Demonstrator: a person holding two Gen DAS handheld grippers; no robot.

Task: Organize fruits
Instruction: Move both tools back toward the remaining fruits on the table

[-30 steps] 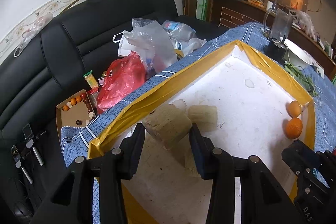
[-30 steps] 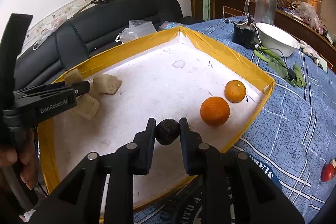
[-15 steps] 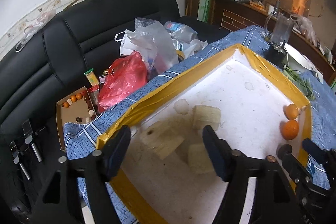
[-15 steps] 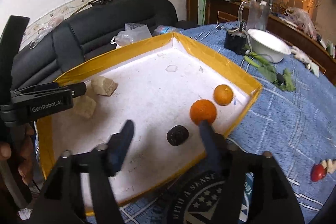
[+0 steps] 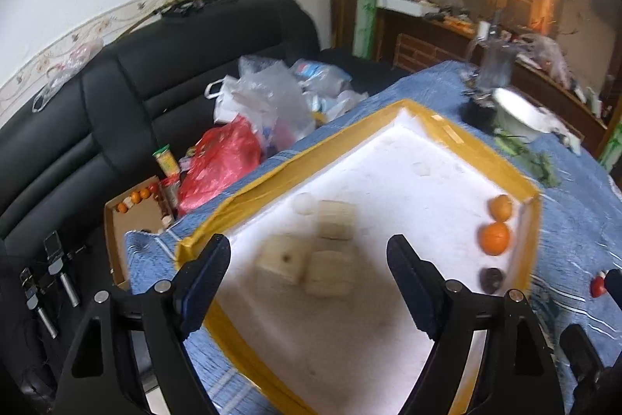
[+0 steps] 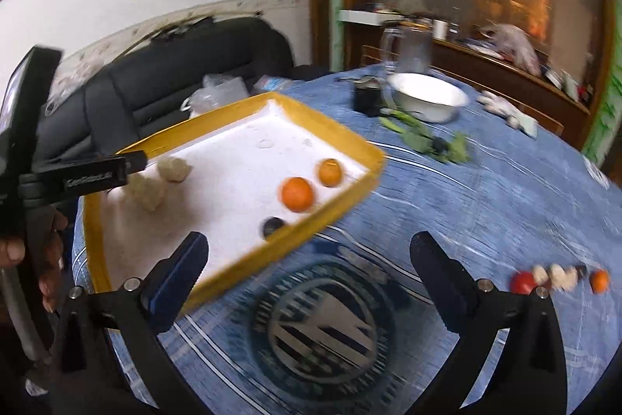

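Both tools, left and right, now gape empty; released: rough beige block at centre, round dark fruit inside the yellow-rimmed tray.

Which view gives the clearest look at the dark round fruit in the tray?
The right wrist view: the dark fruit sits unobstructed near the tray rim, beside the larger orange. The left wrist view shows it smaller, blurred, at the tray's far edge.

Blurred fruit row, kinds unclear
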